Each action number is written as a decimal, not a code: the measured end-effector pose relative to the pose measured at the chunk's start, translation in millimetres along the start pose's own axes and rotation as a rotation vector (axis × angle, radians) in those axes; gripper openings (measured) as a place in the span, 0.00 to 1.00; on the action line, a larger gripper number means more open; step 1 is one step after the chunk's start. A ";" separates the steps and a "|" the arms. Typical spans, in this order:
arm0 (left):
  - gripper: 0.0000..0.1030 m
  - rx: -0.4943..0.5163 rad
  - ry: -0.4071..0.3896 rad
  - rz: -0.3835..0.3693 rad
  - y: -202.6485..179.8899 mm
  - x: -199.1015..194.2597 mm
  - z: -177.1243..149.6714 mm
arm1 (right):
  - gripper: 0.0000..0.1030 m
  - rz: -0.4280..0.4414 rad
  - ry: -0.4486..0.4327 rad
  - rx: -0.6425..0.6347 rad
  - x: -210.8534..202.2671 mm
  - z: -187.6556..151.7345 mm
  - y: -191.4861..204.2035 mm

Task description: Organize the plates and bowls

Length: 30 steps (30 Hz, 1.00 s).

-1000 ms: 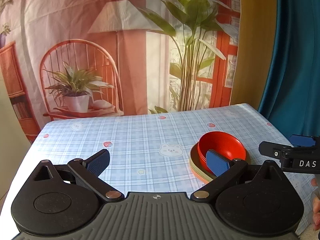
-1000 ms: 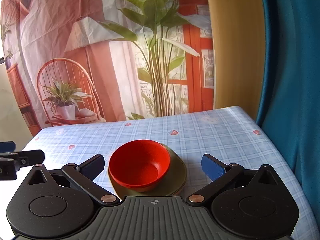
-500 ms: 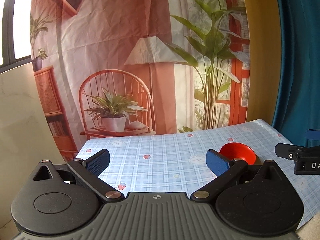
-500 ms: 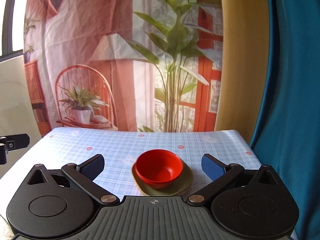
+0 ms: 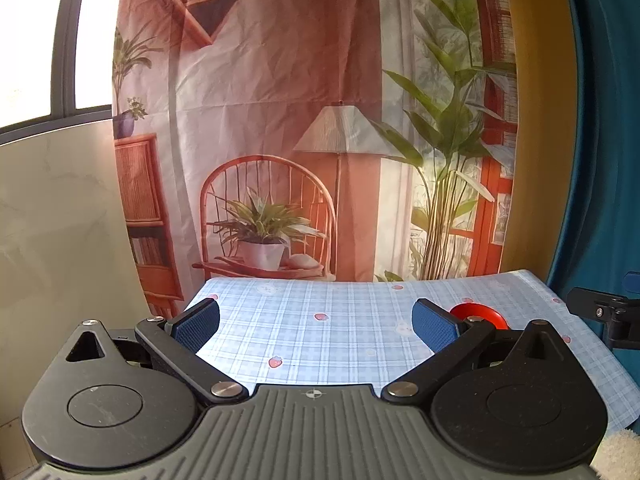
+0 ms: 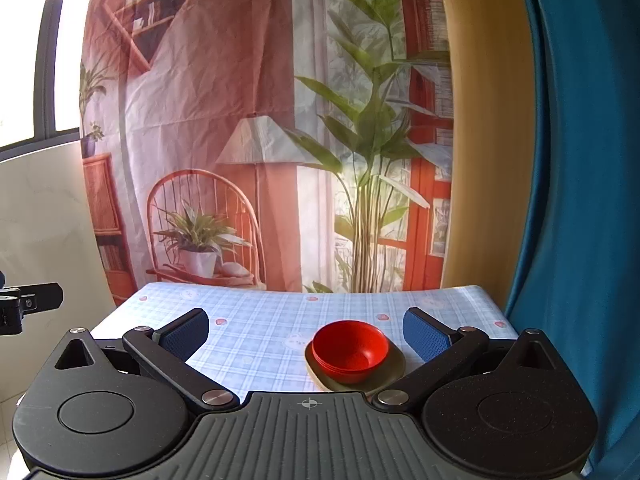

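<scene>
A stack of red bowls (image 6: 350, 350) sits on a stack of olive-green plates (image 6: 390, 370) on the table with the blue checked cloth (image 6: 260, 332). My right gripper (image 6: 306, 334) is open and empty, held back from the table's near edge, with the stack ahead between its fingers. My left gripper (image 5: 316, 322) is open and empty, also back from the table. In the left wrist view the red bowls (image 5: 478, 314) show partly behind the right fingertip (image 5: 434, 326); the plates are hidden there.
A printed backdrop (image 6: 260, 140) with a chair, lamp and plants hangs behind the table. A blue curtain (image 6: 580, 200) hangs at the right. A pale wall (image 5: 60, 240) and window are at the left. The other gripper shows at each view's edge (image 5: 604, 312).
Both grippers have pulled back and away from the table; the stack of bowls and plates looks smaller and farther. Both stay open and empty.
</scene>
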<state>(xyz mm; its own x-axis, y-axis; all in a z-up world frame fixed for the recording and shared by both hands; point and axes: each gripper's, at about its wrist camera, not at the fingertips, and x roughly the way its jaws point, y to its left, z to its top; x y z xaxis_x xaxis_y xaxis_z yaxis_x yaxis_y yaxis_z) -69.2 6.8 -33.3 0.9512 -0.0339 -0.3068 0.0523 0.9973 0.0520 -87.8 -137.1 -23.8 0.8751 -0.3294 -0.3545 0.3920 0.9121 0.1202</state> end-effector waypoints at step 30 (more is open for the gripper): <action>1.00 0.025 -0.012 0.023 -1.6 -9.0 -3.8 | 1.00 -0.034 0.010 0.038 -7.0 -13.4 -9.8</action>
<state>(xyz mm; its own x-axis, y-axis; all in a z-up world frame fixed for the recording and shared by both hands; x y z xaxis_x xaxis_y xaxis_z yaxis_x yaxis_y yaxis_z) -79.0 5.7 -34.2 0.9557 -0.0114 -0.2942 0.0375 0.9958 0.0832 -101.5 -140.4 -34.9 0.8582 -0.3572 -0.3686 0.4320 0.8905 0.1428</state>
